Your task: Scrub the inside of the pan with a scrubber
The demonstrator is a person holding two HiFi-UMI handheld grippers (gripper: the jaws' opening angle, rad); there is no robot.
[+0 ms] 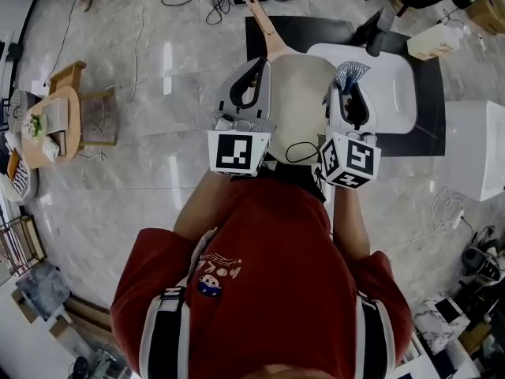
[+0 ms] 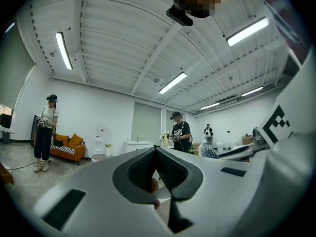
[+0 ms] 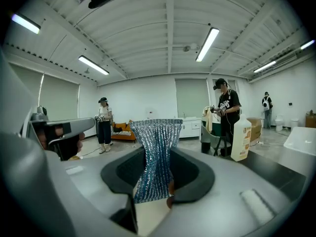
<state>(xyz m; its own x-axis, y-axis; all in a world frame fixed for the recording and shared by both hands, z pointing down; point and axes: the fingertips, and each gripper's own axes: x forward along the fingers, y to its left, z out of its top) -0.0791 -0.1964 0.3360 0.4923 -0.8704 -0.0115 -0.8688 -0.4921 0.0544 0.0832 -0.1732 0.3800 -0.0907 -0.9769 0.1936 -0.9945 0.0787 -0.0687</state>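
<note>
The pan (image 1: pixel 298 93) has a pale cream inside and a tan handle (image 1: pixel 264 24) that points away from me; it lies on the black table, low between my two grippers. My left gripper (image 1: pixel 256 63) is over the pan's left rim, and in the left gripper view (image 2: pixel 156 149) its jaws meet with nothing between them. My right gripper (image 1: pixel 347 87) is over the pan's right rim, shut on a silvery mesh scrubber (image 1: pixel 349 73). In the right gripper view the scrubber (image 3: pixel 158 132) stands up pinched between the dark pads (image 3: pixel 190 174). Both gripper cameras look out across the room, not into the pan.
A white basin (image 1: pixel 394 93) sits on the black table (image 1: pixel 430 113) just right of the pan, with a cream bottle (image 1: pixel 432 42) beyond it. A white box (image 1: pixel 477 148) stands at the right, a small wooden table (image 1: pixel 59 121) at the left. Other people (image 3: pixel 227 112) stand around the room.
</note>
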